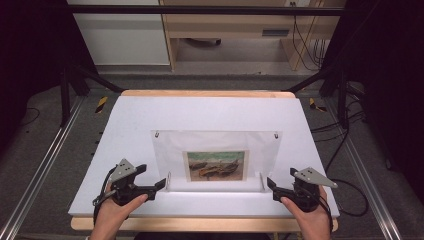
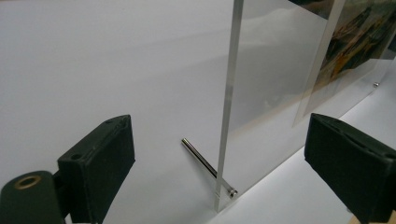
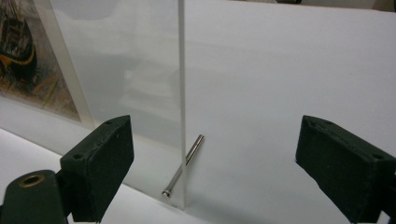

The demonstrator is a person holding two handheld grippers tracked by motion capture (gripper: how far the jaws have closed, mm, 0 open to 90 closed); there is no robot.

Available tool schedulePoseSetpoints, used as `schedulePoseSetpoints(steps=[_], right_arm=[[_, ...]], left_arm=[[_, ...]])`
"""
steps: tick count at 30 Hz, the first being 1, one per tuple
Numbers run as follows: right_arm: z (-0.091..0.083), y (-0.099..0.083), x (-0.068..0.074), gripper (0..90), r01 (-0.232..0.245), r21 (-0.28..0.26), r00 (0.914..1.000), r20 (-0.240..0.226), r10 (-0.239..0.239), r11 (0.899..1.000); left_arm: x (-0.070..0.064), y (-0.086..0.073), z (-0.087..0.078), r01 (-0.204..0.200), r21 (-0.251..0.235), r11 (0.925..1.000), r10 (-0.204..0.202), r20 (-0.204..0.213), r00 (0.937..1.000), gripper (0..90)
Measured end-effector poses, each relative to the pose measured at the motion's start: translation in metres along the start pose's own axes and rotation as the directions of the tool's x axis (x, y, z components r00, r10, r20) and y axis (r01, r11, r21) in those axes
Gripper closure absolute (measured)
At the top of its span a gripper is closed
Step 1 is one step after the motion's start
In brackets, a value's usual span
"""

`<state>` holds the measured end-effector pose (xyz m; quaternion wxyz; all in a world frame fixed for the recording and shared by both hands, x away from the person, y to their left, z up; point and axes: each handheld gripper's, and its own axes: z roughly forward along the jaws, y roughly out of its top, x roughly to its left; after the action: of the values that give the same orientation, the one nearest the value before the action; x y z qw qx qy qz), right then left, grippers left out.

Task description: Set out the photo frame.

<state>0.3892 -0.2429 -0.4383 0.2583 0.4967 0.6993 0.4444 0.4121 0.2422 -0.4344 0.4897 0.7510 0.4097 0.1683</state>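
Observation:
A clear acrylic picture frame (image 1: pixel 215 142) stands upright on the white board (image 1: pixel 200 112), resting on metal pins at its lower corners. It holds a print of boats (image 1: pixel 216 165). My left gripper (image 1: pixel 161 184) is open beside the frame's lower left corner. In the left gripper view the pane's edge (image 2: pixel 230 84) and a metal pin (image 2: pixel 203 163) lie ahead between the open jaws of my left gripper (image 2: pixel 224 158). My right gripper (image 1: pixel 271 186) is open at the lower right corner. The right gripper view shows the pane's edge (image 3: pixel 181 70) and a pin (image 3: pixel 186 163) ahead of my right gripper (image 3: pixel 224 158).
The white board lies on a wooden tabletop (image 1: pixel 200 224) that shows along the near edge. Black rig posts (image 1: pixel 67 85) stand at the back left and right. Cables (image 1: pixel 345 150) trail on the floor to the right. A wooden cabinet (image 1: pixel 225 30) stands behind.

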Motion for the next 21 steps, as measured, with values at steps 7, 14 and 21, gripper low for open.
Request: schedulePoseSetpoints(steps=[7,14,21], right_arm=[[-0.013,-0.003,-0.014,15.7,-0.037,-0.045,0.9987,0.033,0.038,0.998],[-0.022,-0.006,-0.027,28.1,-0.061,-0.083,0.9943,0.083,0.068,0.995],[-0.015,-0.011,-0.035,37.6,-0.091,-0.027,0.9856,0.141,0.094,0.995]], left_arm=[[0.012,-0.002,-0.013,0.020,-0.028,0.9994,-0.021,-0.029,0.9994,12.5],[0.028,-0.003,-0.028,0.037,-0.063,0.9973,-0.042,-0.079,0.9960,20.8],[0.044,-0.006,-0.027,0.046,-0.048,0.9978,-0.053,-0.160,0.9857,24.7]])
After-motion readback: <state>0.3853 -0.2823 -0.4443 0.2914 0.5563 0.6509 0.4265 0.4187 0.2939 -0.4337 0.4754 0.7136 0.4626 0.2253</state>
